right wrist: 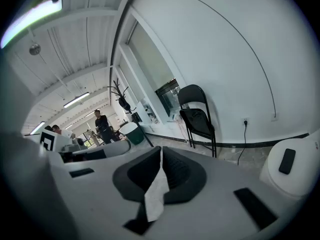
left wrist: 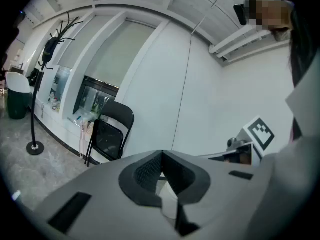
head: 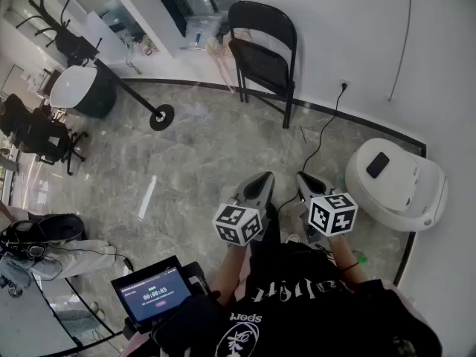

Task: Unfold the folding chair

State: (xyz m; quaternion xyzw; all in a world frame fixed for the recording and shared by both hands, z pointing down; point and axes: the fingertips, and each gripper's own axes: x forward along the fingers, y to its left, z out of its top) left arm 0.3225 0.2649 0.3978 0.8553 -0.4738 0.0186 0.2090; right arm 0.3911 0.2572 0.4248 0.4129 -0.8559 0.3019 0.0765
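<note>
black and thin-framed, the folding chair (head: 262,50) stands against the white wall (head: 357,43) at the far side of the grey stone floor (head: 223,162). its seat is tilted rather than level, so it looks not yet opened. well apart from it, near the person's body, the left tongs (head: 262,181) and right tongs (head: 305,178) point toward it, each pinched together with no part of the chair between them. a white strip (right wrist: 156,191) shows at the right pair's seam, and i cannot tell what it is. the step in hand looks like the approach. next, i judge, both must get to the chair and spread their jaws, one to steady the backrest, the other to push the seat down.
</note>
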